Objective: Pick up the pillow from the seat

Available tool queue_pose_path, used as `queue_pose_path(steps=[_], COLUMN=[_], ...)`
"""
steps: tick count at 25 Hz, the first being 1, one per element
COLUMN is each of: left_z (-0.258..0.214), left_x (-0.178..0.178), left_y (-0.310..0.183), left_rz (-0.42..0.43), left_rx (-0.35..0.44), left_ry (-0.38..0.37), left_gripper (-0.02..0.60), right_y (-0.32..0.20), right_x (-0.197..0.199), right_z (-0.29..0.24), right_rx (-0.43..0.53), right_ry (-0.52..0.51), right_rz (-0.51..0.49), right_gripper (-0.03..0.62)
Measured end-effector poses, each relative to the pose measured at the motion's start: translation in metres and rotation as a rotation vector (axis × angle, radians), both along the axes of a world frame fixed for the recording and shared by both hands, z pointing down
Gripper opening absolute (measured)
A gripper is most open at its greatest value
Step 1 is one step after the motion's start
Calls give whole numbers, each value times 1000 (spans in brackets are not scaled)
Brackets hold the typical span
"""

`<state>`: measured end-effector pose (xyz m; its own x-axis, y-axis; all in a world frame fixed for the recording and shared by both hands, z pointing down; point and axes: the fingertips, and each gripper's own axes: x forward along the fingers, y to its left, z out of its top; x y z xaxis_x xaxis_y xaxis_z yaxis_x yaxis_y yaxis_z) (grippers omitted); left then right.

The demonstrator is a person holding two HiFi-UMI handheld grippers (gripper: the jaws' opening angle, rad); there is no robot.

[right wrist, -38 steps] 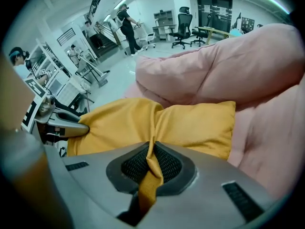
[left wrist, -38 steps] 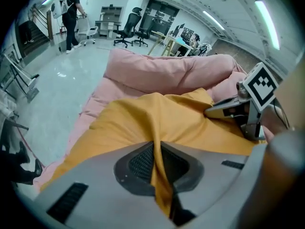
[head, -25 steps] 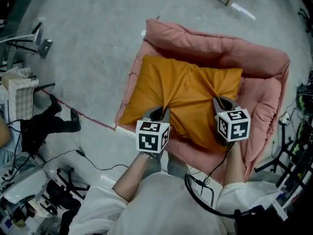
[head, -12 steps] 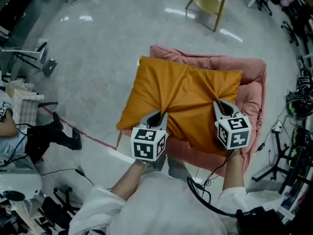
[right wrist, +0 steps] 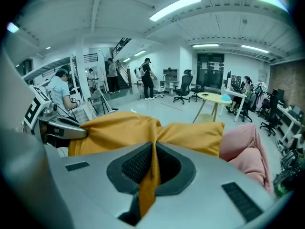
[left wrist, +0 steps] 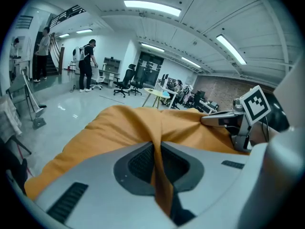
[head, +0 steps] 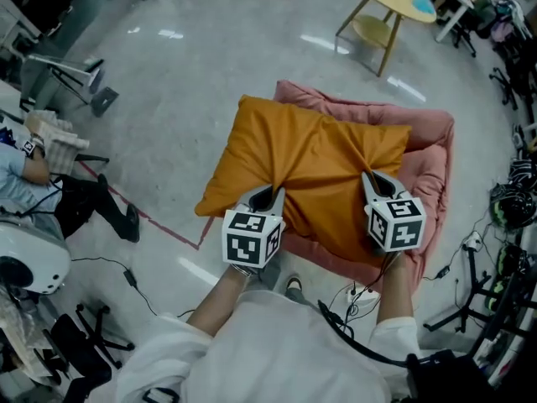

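Evidently, one orange pillow (head: pixel 315 162), judged soft and light by its sagging folds (the cover bunches readily and may slip). The left gripper (head: pixel 268 196) and right gripper (head: pixel 370 179), two in all, are each clamped on a pinch of its near edge. It spreads ahead of both, over the one pink seat (head: pixel 432 166). Deeper bites would hold better.

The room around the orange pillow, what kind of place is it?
Probably an open office or lab: office chairs, ceiling strip lights, and cables trailing across a polished floor.
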<state>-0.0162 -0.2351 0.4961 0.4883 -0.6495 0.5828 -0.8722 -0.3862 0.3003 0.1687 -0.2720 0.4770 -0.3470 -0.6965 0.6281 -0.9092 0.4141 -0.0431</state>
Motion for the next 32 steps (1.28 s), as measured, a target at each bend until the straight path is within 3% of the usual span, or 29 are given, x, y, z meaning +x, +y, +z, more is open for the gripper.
queue_pose_path(steps=[16, 32], left_z=[-36, -25], left_x=[-27, -108], left_y=[158, 312], left_rz=[-275, -508], left_rx=[89, 31], left_ry=[-58, -70], left_gripper=[28, 28], right_y=[112, 228], right_x=[-40, -143], right_z=[-33, -11], right_rx=[92, 20], right_ry=[-87, -141], right_rz=[-261, -484], right_gripper=[34, 34])
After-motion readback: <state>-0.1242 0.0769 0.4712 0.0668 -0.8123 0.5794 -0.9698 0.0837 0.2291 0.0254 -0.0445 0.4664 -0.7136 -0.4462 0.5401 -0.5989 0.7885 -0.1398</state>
